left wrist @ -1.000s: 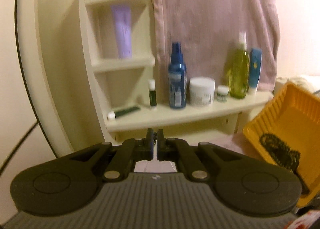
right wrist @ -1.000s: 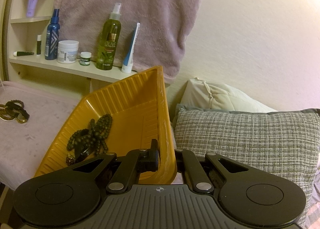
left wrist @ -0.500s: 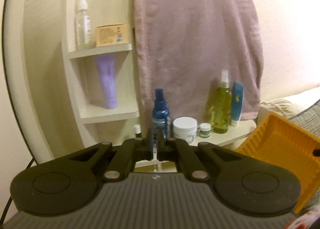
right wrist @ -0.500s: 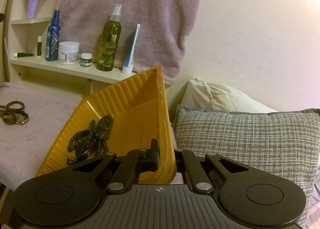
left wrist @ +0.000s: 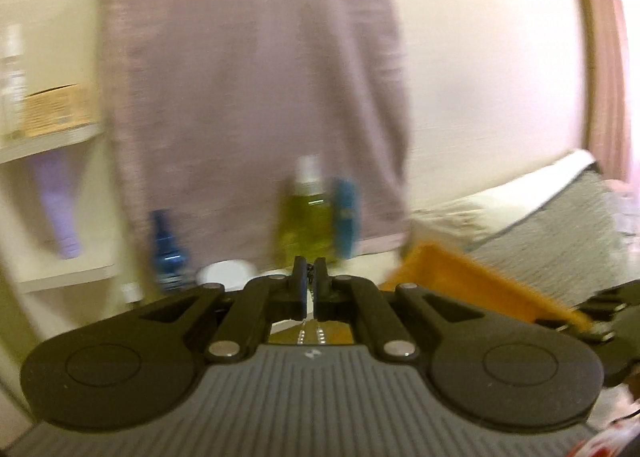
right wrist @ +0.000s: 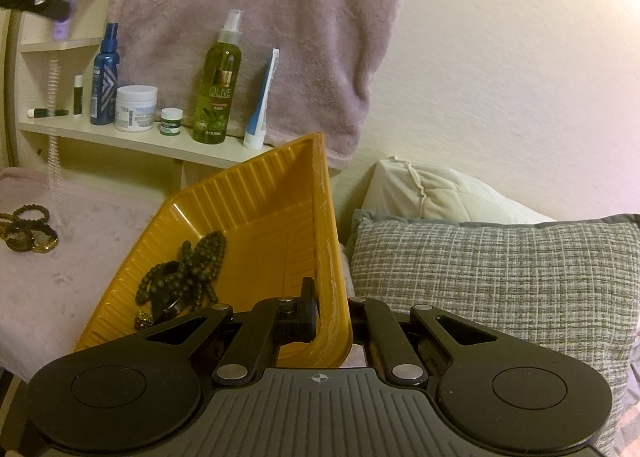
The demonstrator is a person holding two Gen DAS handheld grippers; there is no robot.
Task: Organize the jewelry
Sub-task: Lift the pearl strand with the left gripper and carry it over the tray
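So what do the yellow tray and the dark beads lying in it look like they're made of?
The yellow tray looks like thin moulded plastic: glossy, with ribbed walls and whitish scuffing along the rim, where the right gripper clamps it. The dark beads are round and matte, strung in loops; wood or stone seems likely, but the pictures leave it open.

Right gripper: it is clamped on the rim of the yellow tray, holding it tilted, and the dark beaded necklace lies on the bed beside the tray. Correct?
Not quite. The right gripper is shut on the rim of the yellow tray, which sits tilted, but the dark beaded necklace lies inside the tray, not on the bed. The right wrist view shows this.
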